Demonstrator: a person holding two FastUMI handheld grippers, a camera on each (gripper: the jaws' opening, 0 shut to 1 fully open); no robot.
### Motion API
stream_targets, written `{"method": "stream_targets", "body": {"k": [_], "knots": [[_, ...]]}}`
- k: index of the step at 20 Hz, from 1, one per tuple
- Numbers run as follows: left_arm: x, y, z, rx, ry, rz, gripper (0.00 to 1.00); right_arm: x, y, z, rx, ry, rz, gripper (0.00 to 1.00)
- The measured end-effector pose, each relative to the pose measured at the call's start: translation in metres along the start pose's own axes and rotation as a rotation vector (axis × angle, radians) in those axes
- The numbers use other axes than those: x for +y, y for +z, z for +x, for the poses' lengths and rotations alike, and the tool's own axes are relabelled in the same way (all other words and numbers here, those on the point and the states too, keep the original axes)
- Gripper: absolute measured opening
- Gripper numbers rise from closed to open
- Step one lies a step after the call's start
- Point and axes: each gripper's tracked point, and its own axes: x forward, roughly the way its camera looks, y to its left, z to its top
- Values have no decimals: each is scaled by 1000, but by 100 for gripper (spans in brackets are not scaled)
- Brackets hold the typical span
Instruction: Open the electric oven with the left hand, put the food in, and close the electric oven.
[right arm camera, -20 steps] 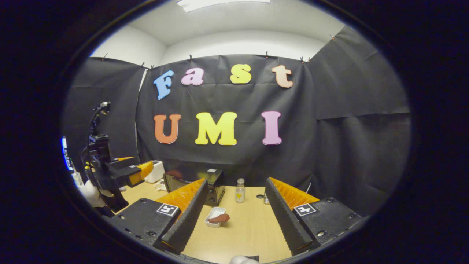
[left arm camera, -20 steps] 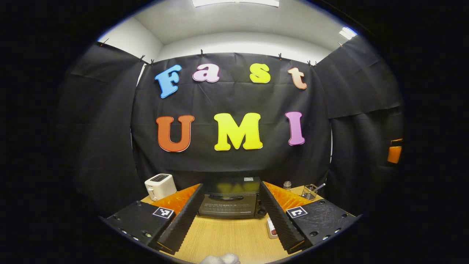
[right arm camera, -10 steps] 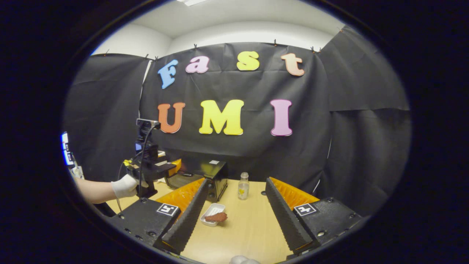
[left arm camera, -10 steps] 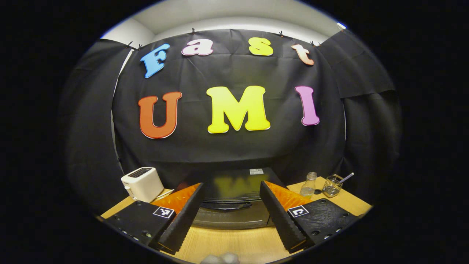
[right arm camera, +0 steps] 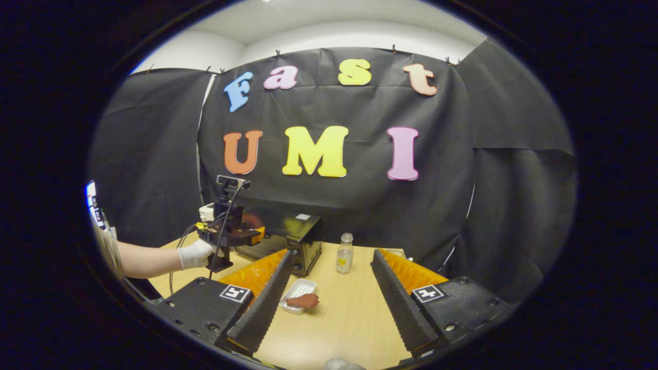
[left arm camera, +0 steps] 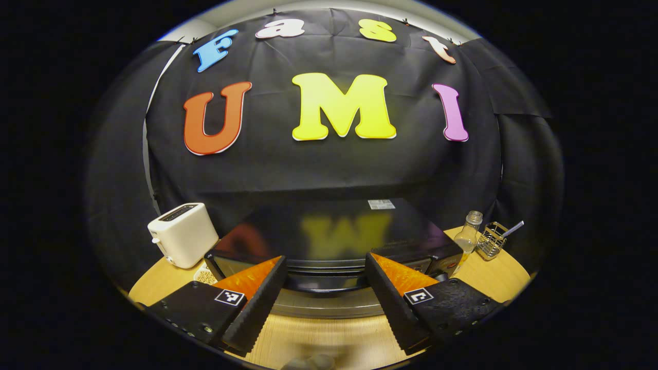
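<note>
Left hand-held gripper (left arm camera: 325,275) spread before oven (left arm camera: 334,236); label unreadable.

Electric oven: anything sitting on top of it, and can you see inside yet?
On the electric oven top I see just a small pale sticker near the back and reflections. The door looks closed, so the inside is hidden. The left tongs are open at its handle.
</note>
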Motion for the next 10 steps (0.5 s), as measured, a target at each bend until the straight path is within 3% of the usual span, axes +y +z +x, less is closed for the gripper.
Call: {"method": "stream_targets", "body": {"k": [10], "knots": [[-1,-18,-29,38,-14,5,98,14,8,4,-6,63,-1,100]]}}
